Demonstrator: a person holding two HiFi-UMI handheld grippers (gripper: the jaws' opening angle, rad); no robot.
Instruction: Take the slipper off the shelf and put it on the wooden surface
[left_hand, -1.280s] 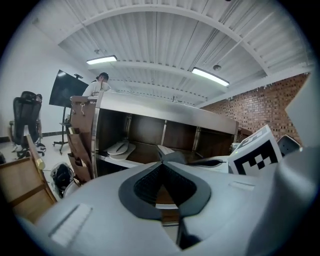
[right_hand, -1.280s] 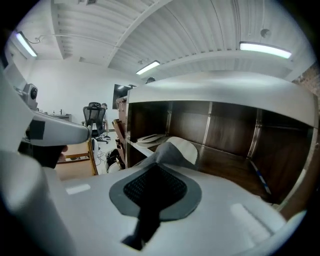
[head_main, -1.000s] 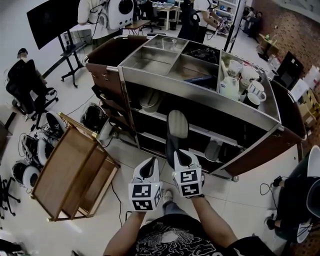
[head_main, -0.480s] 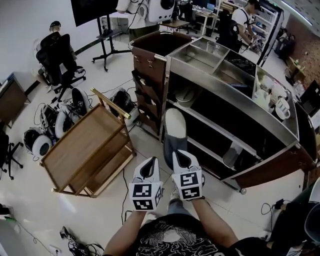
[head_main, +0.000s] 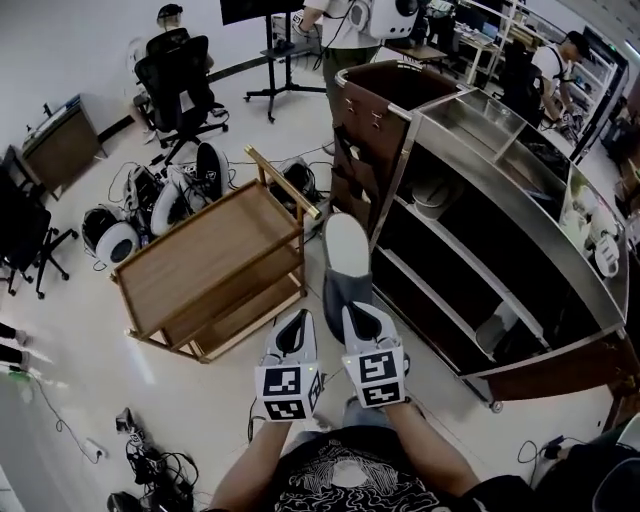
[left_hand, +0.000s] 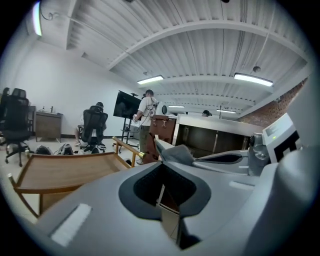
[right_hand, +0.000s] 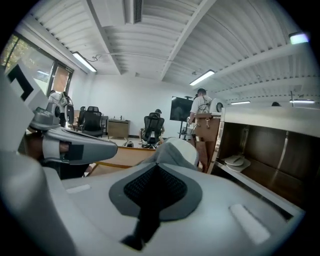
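One slipper (head_main: 346, 262) is being gripped at its near end by the right gripper (head_main: 358, 314), whose jaws are being pressed onto it. It is being held in the air over the floor, between the wooden trolley (head_main: 205, 262) and the metal shelf unit (head_main: 470, 160), touching neither. In the right gripper view, the slipper (right_hand: 176, 151) is being shown as soft grey fabric with a pale, rounded far end beyond that gripper (right_hand: 157, 169).

The left gripper (head_main: 297, 320) is being held just beside the right one. In the left gripper view, its jaws (left_hand: 162, 167) are being shown pressed together with nothing between them.

On one shelf of the metal unit, a pale, round dish (head_main: 437, 195) is being stored. White mugs (head_main: 603, 250) are being kept in a top compartment at the unit's far right; their number cannot be told. A pale object (head_main: 497, 325) is being kept on a lower shelf, but its kind cannot be made out.

The wooden trolley's flat, rectangular top is being framed by a raised rim, with a lower wooden shelf beneath it.
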